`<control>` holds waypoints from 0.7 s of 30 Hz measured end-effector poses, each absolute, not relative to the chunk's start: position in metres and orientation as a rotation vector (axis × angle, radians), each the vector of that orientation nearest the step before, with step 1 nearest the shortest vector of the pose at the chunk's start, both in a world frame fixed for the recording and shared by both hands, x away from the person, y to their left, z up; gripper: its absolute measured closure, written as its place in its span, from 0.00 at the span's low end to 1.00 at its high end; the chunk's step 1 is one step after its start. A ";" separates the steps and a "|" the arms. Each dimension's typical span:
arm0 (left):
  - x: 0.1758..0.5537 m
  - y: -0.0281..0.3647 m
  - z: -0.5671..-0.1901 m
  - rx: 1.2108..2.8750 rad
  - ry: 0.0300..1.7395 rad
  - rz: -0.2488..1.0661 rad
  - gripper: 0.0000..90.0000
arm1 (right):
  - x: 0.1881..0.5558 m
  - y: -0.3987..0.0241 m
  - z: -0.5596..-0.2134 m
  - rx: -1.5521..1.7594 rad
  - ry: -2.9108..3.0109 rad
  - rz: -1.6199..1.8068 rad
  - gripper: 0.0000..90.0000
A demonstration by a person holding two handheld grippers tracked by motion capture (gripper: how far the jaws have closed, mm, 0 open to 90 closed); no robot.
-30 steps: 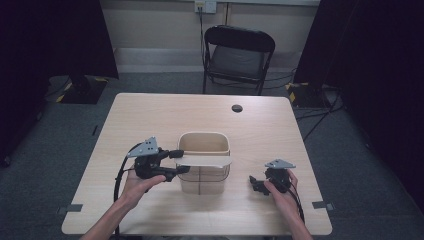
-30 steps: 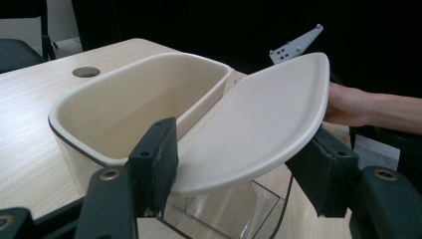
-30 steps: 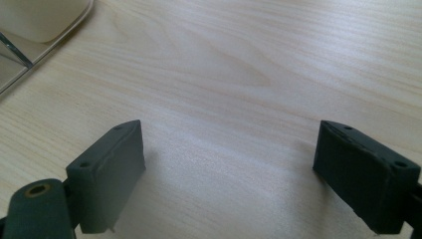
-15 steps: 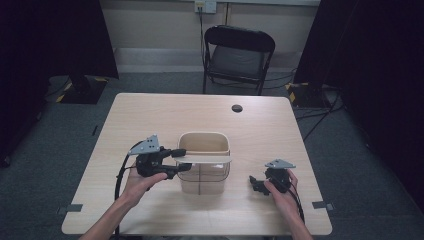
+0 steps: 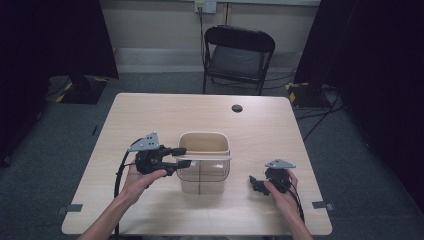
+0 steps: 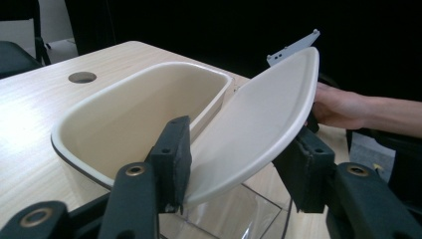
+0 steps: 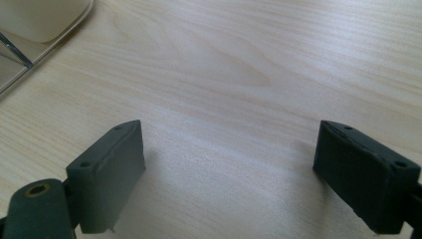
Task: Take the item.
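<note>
The left gripper (image 6: pixel 234 164) has just been closing its matte black jaws on the smooth cream plastic lid (image 6: pixel 259 124), which stands tilted between them over the rounded, glossy bin (image 6: pixel 124 114). The right gripper (image 7: pixel 229 174) holds nothing, jaws wide apart above the pale wood-grain table (image 7: pixel 259 64).

I see a cream bin (image 5: pixel 204 161) with clear lower walls standing upright mid-counter, its cream flap lid (image 6: pixel 259 122) tilted open over the rim.

Black folding chair (image 5: pixel 239 57) behind the wooden table (image 5: pixel 150 107), grey carpet (image 5: pixel 50 140), dark curtains (image 5: pixel 50 35) on both sides.
</note>
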State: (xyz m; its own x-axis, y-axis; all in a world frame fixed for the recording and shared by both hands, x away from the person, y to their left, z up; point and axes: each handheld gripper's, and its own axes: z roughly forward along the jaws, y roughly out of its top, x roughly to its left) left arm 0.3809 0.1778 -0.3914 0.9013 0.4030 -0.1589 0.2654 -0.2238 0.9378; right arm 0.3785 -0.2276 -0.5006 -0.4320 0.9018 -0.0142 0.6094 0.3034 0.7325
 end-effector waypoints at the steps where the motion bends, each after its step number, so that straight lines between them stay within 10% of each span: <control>1: 0.382 0.178 -0.391 1.812 0.502 0.132 0.56 | 0.379 -0.228 -0.501 1.345 2.151 0.926 0.13; 21: 0.388 0.179 -0.390 1.815 0.505 0.102 0.60 | 0.378 -0.228 -0.501 1.345 2.151 0.926 0.13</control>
